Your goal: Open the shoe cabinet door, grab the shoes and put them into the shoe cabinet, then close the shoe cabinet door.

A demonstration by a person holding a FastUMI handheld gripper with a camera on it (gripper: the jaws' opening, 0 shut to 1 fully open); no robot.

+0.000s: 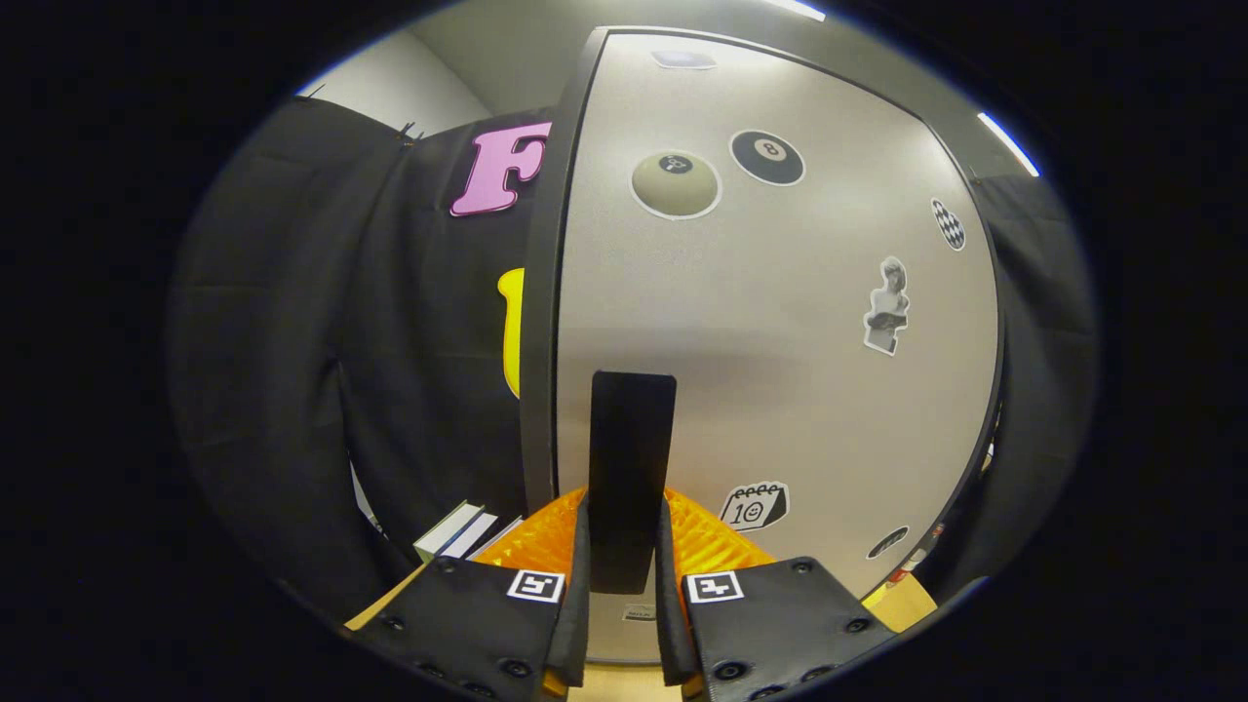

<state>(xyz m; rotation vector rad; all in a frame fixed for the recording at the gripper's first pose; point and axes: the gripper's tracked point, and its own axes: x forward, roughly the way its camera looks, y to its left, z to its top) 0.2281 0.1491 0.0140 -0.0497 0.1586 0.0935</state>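
Gripper view: the shoe cabinet door [770, 322] is seen close ahead, pale grey with a dark frame around it. A flat black handle [632, 468] stands upright on the door, and the gripper [624, 556] is closed around its lower end, with one finger [577, 585] pressed against the left side of the handle and the other against the right side. The handle rises from between the fingers and ends well below the middle of the door.

Several stickers are seen on the door: a beige ball [675, 183] and a black eight ball [767, 157] side by side near the top, a small checkered oval [948, 223] toward the right edge, a statue figure [887, 306] below that, and a calendar sticker [754, 506] just right of the handle's lower part. A few light, flat book-like things [458, 531] are stacked low down to the left of the door, near the left finger. Whether the door is ajar cannot be told.
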